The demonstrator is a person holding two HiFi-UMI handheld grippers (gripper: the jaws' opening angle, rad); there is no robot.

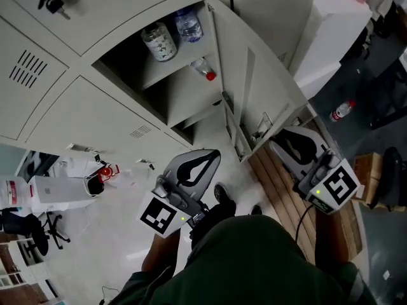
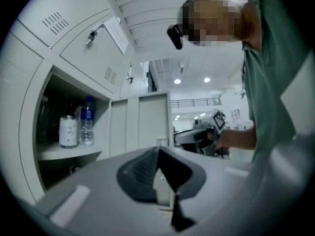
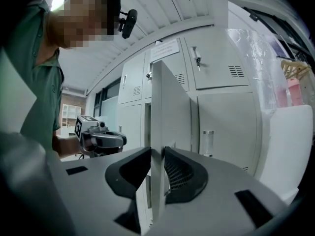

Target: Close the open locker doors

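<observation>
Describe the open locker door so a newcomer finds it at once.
Start at the wall of pale grey lockers. Find the one compartment that shows a shelf with bottles. The door joined to its right side in the head view is the only one swung out into the room; all neighbouring doors lie shut and flat.

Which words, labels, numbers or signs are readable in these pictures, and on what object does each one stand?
No text can be read with certainty.
Paper sheet on a closed upper locker door: printed lines, too blurred.
Water bottle label, inside the open locker: too small.
Jar label beside it: a pattern only, no legible words.
</observation>
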